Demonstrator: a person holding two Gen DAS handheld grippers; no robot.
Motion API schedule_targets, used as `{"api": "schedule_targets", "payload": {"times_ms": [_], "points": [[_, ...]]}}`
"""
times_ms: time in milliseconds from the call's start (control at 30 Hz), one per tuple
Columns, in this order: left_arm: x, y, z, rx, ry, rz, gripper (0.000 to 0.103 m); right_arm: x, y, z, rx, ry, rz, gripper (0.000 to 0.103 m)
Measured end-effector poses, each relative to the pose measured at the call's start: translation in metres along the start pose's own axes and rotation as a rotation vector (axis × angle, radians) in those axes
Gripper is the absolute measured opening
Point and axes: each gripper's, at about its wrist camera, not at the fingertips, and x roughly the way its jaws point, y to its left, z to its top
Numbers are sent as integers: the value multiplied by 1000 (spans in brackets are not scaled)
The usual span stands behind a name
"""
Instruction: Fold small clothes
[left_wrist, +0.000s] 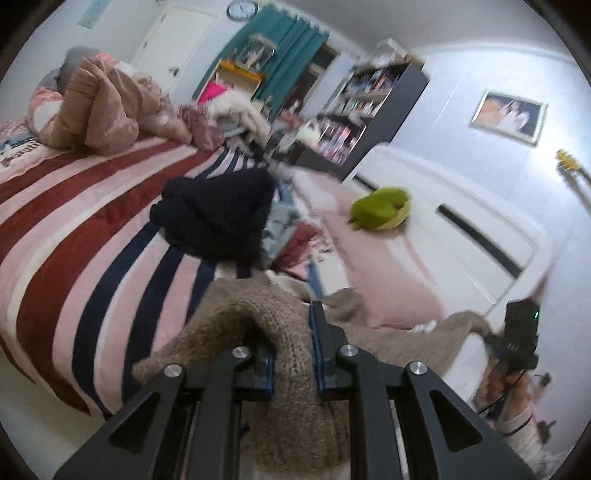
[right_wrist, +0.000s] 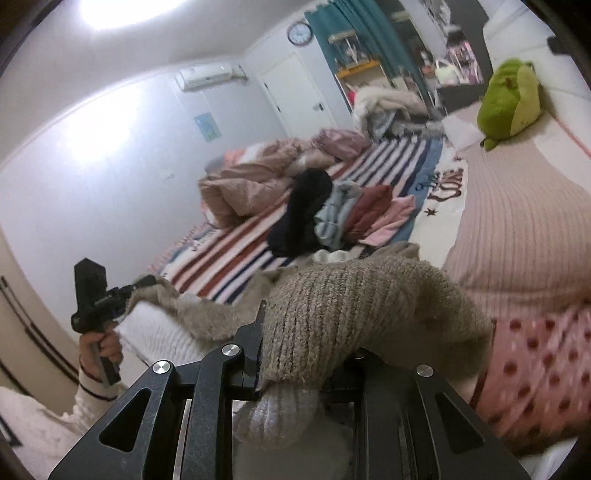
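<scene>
Left claw (left_wrist: 291, 354) tilted downward, nipped tight on one end of the tan knit (left_wrist: 280, 387), cloth bunched between the blue pads and draping over the near frame. Right claw (right_wrist: 295, 354) likewise tilted down, clamped on the other end of the knit (right_wrist: 354, 314), which hides the fingertips. Knit stretched between the two claws, held above the near edge of the bed (left_wrist: 74, 229). Right claw seen at the right rim of the left view, gripped by a hand (right_wrist: 101, 347) in a white sleeve in the right view. Striped cover open to the left; dark pile (left_wrist: 218, 218) and folded clothes (right_wrist: 354, 218) ahead; pink pillow (right_wrist: 524, 236) to the right, green plush (left_wrist: 380, 208) near the headboard.
</scene>
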Motion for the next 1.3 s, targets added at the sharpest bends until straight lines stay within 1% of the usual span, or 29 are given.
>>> {"api": "schedule_targets", "payload": {"times_ms": [67, 100, 167, 200, 300, 367, 400, 433, 467, 533, 567, 600, 633, 700, 733, 767, 800, 833, 867, 900, 933, 967, 1000, 1033, 1100, 1133, 1200, 1267, 1300], "points": [[46, 18, 19, -15, 58, 41, 13, 34, -26, 19, 30, 73, -37, 17], [60, 24, 21, -19, 68, 57, 14, 52, -41, 26, 43, 104, -75, 17], [98, 42, 28, -22, 93, 100, 14, 89, -71, 32, 82, 167, -138, 19], [118, 51, 31, -27, 117, 119, 15, 107, -87, 33, 111, 198, -150, 20], [155, 72, 35, -64, 172, 132, 16, 141, -115, 35, 155, 252, -155, 22], [168, 80, 36, -80, 203, 111, 22, 151, -126, 38, 184, 280, -132, 30], [172, 81, 36, -78, 227, 95, 35, 153, -130, 37, 201, 292, -113, 34], [174, 81, 35, -70, 251, 73, 45, 153, -132, 35, 210, 306, -95, 44], [170, 80, 34, -60, 265, 45, 49, 151, -132, 33, 215, 325, -71, 54], [154, 77, 29, -41, 280, -3, 61, 137, -126, 26, 197, 348, -61, 66], [139, 75, 26, -29, 276, -18, 64, 126, -122, 23, 177, 341, -77, 71], [125, 72, 24, -18, 270, -24, 68, 108, -118, 19, 153, 324, -102, 72], [105, 69, 22, -3, 261, -27, 68, 98, -114, 18, 146, 311, -112, 72], [81, 63, 18, 12, 254, -36, 67, 66, -101, 12, 141, 257, -107, 72], [67, 55, 13, 26, 255, -57, 67, 52, -93, 10, 129, 237, -86, 71], [61, 48, 9, 42, 260, -74, 65, 46, -86, 7, 114, 233, -70, 65], [57, 41, 4, 64, 267, -90, 56, 39, -76, 2, 89, 230, -53, 59], [56, 30, -5, 100, 280, -104, 43, 39, -71, -1, 82, 232, -47, 47], [59, 25, -12, 116, 297, -111, 36, 41, -67, -6, 80, 243, -40, 35], [68, 19, -23, 124, 337, -129, 22, 51, -63, -12, 78, 268, -36, 29], [74, 17, -29, 125, 362, -144, 18, 61, -62, -18, 75, 297, -44, 20], [86, 10, -39, 140, 397, -164, 18, 75, -63, -25, 74, 331, -65, 14], [100, 2, -48, 174, 424, -157, 19, 93, -64, -32, 72, 375, -92, 12], [112, -3, -53, 209, 442, -115, 19, 103, -66, -34, 67, 395, -102, 11], [132, -10, -51, 249, 443, -21, 18, 123, -73, -31, 57, 407, -121, 9], [143, -11, -43, 254, 426, 0, 19, 129, -78, -24, 61, 396, -132, 8], [158, -9, -25, 250, 396, 11, 19, 139, -88, -3, 57, 363, -161, 8], [173, -3, -2, 243, 354, 49, 19, 148, -97, 16, 33, 338, -204, 8], [181, 3, 13, 237, 312, 82, 19, 152, -103, 26, 29, 327, -221, 8]]}}
